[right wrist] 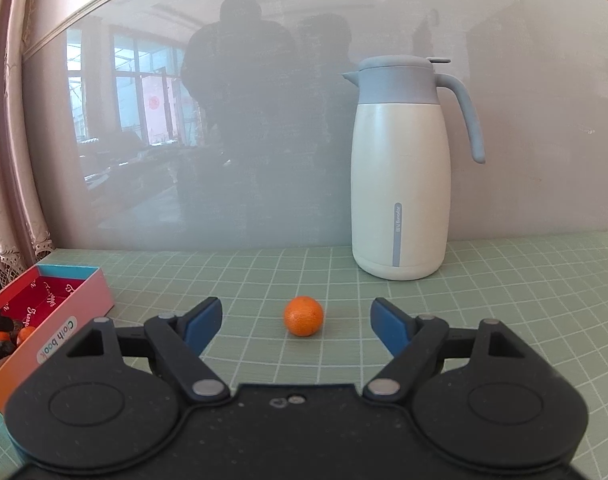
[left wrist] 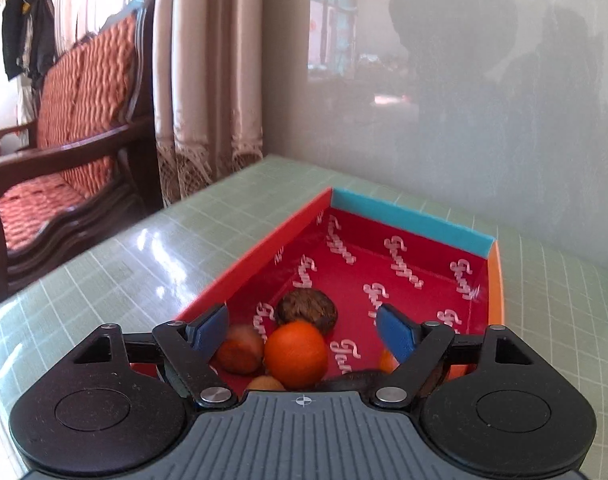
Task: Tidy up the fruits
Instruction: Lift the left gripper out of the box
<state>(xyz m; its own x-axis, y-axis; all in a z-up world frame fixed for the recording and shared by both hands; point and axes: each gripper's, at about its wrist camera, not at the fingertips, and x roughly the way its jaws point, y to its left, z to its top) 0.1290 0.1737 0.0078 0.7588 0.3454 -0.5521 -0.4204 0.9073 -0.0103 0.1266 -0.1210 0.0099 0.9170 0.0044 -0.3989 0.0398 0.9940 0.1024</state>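
loose orange (right wrist: 303, 316): small, round, alone on the green mat, centre of the right view
box (left wrist: 408, 222): open, red inside, lower centre of the left view
boxed fruit (left wrist: 296, 354): oranges and brown pieces heaped at near end

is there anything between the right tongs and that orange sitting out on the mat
Nothing visible. The right tongs are open, and the orange lies on bare green mat straight ahead between the fingers. The thermos jug stands farther back to the right, and the red box sits off left.
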